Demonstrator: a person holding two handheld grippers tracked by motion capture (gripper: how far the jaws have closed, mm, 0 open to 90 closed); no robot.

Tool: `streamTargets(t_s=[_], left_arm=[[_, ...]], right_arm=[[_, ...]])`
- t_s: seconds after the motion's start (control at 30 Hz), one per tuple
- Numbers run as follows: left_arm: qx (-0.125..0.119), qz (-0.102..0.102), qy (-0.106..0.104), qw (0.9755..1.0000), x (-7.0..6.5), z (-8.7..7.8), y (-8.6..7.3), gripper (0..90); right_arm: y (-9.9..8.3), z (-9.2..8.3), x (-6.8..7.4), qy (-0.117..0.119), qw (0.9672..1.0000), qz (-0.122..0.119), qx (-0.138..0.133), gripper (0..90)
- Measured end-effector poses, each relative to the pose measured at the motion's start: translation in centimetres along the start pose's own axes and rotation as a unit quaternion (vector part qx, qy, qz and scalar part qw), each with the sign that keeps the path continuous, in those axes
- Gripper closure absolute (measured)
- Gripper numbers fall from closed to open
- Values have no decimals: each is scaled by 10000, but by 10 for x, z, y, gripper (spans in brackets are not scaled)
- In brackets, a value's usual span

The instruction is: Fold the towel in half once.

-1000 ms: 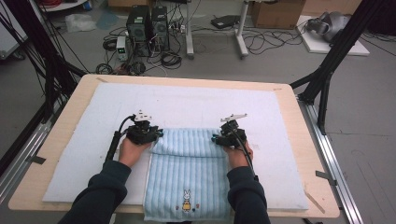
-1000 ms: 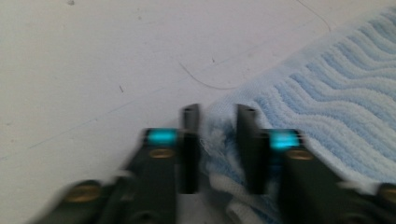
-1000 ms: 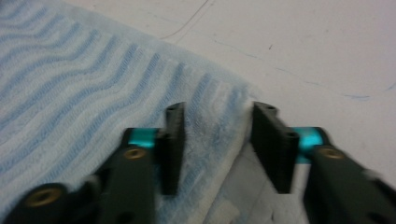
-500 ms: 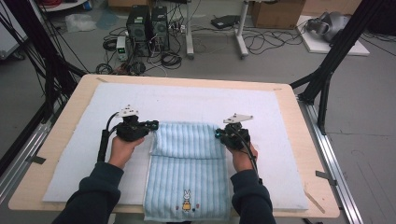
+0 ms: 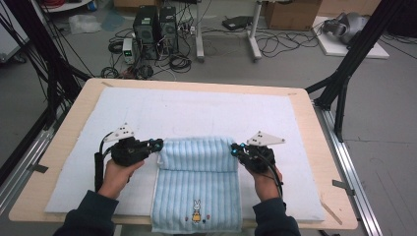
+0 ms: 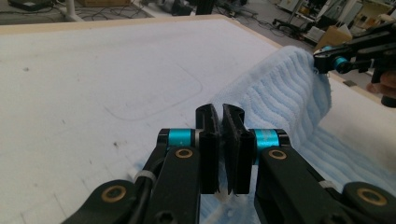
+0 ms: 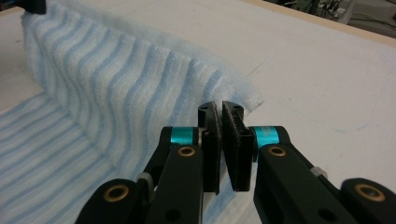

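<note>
- The left claw [image 6: 219, 154] is clenched on a corner of the blue striped towel [image 5: 196, 187], with cloth pinched between its pads.
- The right claw [image 7: 223, 149] is clenched on the other far corner of the towel, its pads nearly touching with the edge between them.
- From the high view, the left claw [image 5: 158, 145] and right claw [image 5: 235, 148] hold the towel's far end lifted and curled over, while the rest lies flat on the white mat [image 5: 196, 113] at the near edge of the table [image 5: 314, 142].
- The high view shows a small rabbit picture [image 5: 196, 211] near the towel's near hem, which hangs past the table edge.
- The left gripper view shows the raised fold [image 6: 289, 98] running across to the other claw [image 6: 334, 63] at the far corner.
- The pinched corners themselves are hidden behind the pads.
</note>
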State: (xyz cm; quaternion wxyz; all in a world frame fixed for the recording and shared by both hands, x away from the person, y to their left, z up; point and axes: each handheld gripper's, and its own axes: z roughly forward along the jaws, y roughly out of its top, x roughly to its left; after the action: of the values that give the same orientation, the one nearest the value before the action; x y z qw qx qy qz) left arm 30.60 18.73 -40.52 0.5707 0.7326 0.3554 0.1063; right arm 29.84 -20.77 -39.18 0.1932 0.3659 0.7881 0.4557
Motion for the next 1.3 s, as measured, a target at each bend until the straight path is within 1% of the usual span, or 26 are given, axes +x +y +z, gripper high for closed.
streamTargets(t_s=[0.1, 0.2, 0.33, 0.37, 0.47, 0.5, 0.57, 0.6, 0.7, 0.77, 0.83, 0.87, 0.9, 0.93, 0.97, 1.0, 1.03, 1.07, 1.1, 1.17, 1.23, 1.3], left_arm=[[-32, -52, -11, 10000, -10, -7, -10, 845], [13, 3, 2, 10000, -24, -14, -21, 845], [42, 39, 16, 10000, -36, -24, -31, 840], [68, 37, 20, 10000, -39, -26, -35, 838], [213, 56, 20, 9998, -48, -30, -47, 836], [254, 74, 25, 9996, -50, -31, -51, 836], [301, 34, 21, 9995, -54, -33, -57, 836], [327, 29, 23, 9995, -55, -34, -60, 834], [339, 4, 31, 9994, -58, -38, -63, 823], [342, -48, 12, 9994, -59, -40, -64, 800], [356, -137, -13, 9993, -58, -41, -65, 778], [339, -170, -25, 9993, -58, -42, -65, 767], [289, -186, -5, 9994, -57, -42, -64, 732], [257, -201, 20, 9995, -55, -43, -63, 715], [214, -213, 69, 9995, -53, -44, -61, 710], [174, -243, 117, 9995, -50, -44, -58, 696], [139, -290, 142, 9994, -47, -44, -57, 682], [77, -356, 217, 9991, -42, -44, -53, 668], [32, -360, 248, 9990, -39, -44, -51, 663], [-57, -371, 347, 9987, -33, -42, -44, 654], [-130, -418, 409, 9982, -26, -39, -36, 628], [-164, -446, 454, 9978, -20, -34, -29, 617]], right_arm=[[-7, -10, 9, 25, 9999, -122, -2, 859], [-15, -22, 18, 78, 9998, -171, -29, 859], [-27, -35, 30, 178, 9995, -263, -30, 859], [-31, -37, 32, 198, 9993, -310, -26, 859], [-44, -39, 39, 244, 9991, -318, 100, 859], [-49, -39, 41, 269, 9991, -298, 130, 858], [-56, -40, 43, 302, 9991, -274, 133, 858], [-58, -41, 45, 303, 9991, -241, 156, 858], [-64, -43, 50, 331, 9988, -283, 209, 856], [-67, -46, 53, 328, 9985, -347, 260, 855], [-70, -47, 53, 296, 9984, -363, 322, 855], [-71, -48, 52, 294, 9985, -320, 341, 855], [-73, -50, 51, 290, 9985, -321, 344, 856], [-74, -52, 50, 274, 9985, -336, 338, 855], [-75, -53, 49, 315, 9984, -323, 336, 851], [-76, -54, 49, 337, 9982, -344, 369, 831], [-77, -54, 49, 350, 9978, -364, 429, 784], [-77, -55, 49, 378, 9977, -359, 433, 726], [-77, -57, 48, 365, 9981, -278, 400, 696], [-74, -62, 44, 285, 9992, -191, 188, 647], [-68, -65, 38, 228, 9997, -11, -19, 636], [-61, -62, 33, 180, 9998, 18, -94, 635]])
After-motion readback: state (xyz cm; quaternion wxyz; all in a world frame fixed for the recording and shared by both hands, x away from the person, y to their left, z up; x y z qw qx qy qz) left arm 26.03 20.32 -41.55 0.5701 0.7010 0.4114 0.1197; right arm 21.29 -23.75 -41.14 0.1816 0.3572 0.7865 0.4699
